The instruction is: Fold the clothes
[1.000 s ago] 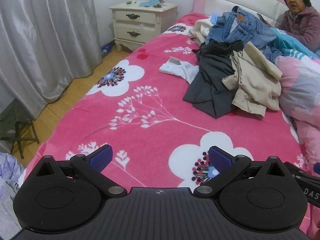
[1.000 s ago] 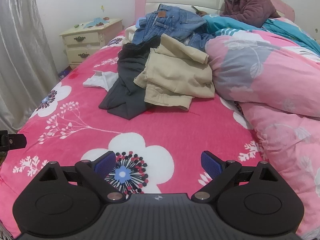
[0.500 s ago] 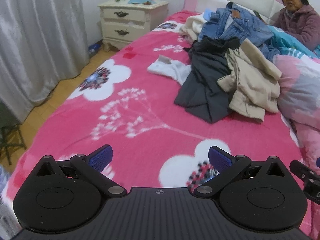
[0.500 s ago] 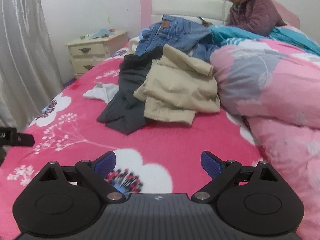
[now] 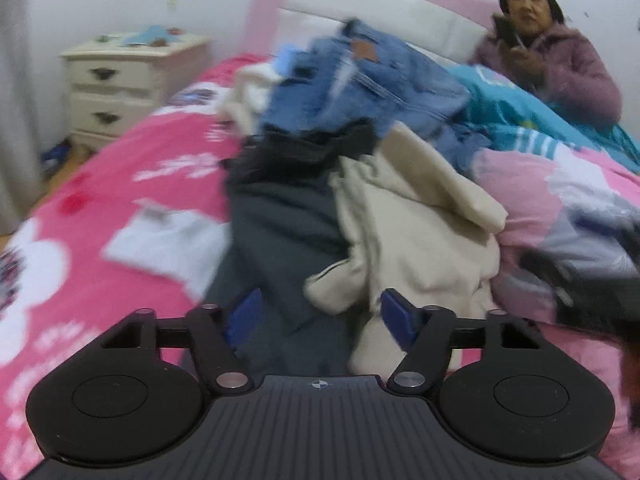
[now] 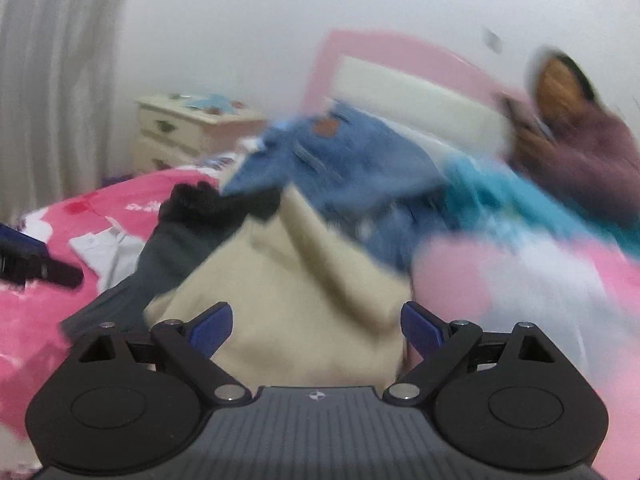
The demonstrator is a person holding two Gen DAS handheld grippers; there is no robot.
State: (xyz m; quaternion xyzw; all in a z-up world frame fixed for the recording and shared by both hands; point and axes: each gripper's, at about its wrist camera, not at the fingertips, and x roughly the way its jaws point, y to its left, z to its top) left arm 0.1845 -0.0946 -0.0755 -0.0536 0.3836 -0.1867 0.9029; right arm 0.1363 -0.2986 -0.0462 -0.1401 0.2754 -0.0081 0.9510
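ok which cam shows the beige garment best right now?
Left wrist. The beige garment is fairly sharp there, its folds and lower edge visible between the open tongs. The right wrist view has it closer but motion-blurred, partly cut off by the gripper body.

Your left wrist camera looks forward along its fingers from low over the pink bedspread [image 5: 100,216], close to the clothes pile, facing the headboard [image 5: 384,4]; the dark garment [image 5: 280,232] and the beige garment [image 5: 416,240] fill its centre; your right wrist camera sits nearer still, almost against the beige garment [image 6: 304,280], aimed the same way but blurred; both views share the jeans [image 5: 372,76], the nightstand [image 5: 124,80], the headboard and the seated person [image 5: 560,68].
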